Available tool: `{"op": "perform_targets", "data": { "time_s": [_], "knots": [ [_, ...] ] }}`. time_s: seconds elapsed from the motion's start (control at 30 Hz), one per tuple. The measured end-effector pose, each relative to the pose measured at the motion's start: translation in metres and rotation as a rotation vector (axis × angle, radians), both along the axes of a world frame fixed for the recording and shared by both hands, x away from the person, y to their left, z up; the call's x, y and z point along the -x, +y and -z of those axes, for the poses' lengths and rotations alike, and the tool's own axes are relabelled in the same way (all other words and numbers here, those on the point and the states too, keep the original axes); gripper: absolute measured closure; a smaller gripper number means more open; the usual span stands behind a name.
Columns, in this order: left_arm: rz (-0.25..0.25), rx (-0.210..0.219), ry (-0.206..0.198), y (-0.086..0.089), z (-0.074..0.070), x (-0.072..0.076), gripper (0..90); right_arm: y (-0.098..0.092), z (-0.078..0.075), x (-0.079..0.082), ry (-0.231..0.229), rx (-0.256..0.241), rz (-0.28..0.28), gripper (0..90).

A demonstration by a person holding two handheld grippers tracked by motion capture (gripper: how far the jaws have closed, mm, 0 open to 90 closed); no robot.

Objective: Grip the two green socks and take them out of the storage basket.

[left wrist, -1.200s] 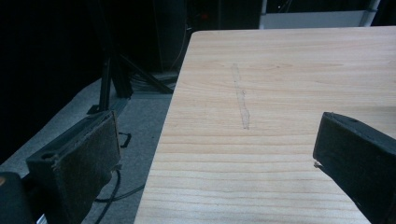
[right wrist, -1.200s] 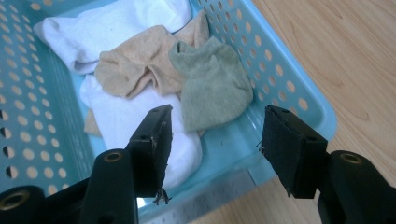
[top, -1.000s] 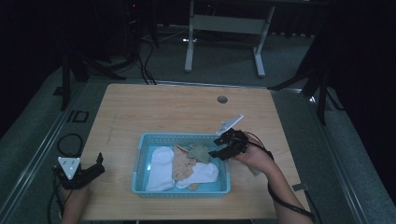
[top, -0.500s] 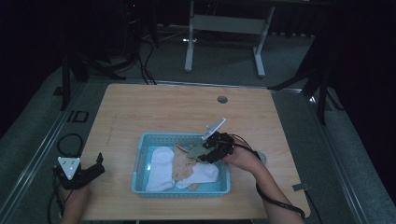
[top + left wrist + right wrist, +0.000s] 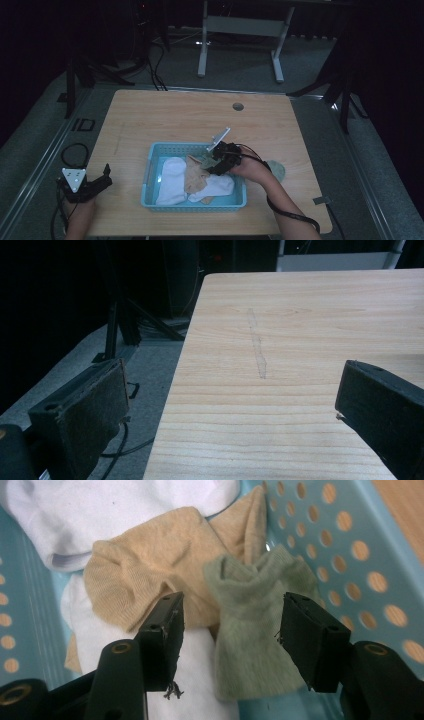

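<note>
Right gripper (image 5: 219,161) hangs over the blue basket (image 5: 148,172) on the table (image 5: 175,115) in the high view; left gripper (image 5: 92,184) sits apart, seemingly spread. Its own view shows jaws parted over bare wood. Right gripper view: jaws released, straddling a green sock (image 5: 255,630) beside a tan sock (image 5: 150,565).

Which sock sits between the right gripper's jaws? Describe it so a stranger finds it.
Look in the light blue perforated plastic basket on the wooden table. Against its wall lies a crumpled sage-green knit sock. Its neighbours are tan and white.
</note>
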State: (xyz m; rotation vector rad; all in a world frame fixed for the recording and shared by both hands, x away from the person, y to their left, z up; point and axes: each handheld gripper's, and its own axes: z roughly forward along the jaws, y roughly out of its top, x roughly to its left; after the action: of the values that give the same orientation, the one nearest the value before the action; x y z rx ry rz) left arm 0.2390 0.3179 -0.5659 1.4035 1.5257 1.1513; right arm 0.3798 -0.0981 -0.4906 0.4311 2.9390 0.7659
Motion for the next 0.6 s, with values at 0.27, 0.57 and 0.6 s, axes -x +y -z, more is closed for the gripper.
{"op": "perform_targets", "data": {
  "time_s": [0.27, 0.57, 0.6],
  "knots": [
    [0.001, 0.000, -0.002, 0.000, 0.000, 0.000, 0.4, 0.015, 0.005, -0.003, -0.015, 0.069, 0.005, 44.1],
    [0.001, -0.001, -0.001, 0.000, 0.000, 0.000, 0.4, 0.022, 0.008, -0.005, -0.015, 0.125, -0.009, 72.5],
    [0.001, 0.000, -0.002, 0.000, 0.000, 0.000, 0.4, 0.022, 0.008, -0.005, -0.008, 0.123, 0.001, 79.9]
  ]
}}
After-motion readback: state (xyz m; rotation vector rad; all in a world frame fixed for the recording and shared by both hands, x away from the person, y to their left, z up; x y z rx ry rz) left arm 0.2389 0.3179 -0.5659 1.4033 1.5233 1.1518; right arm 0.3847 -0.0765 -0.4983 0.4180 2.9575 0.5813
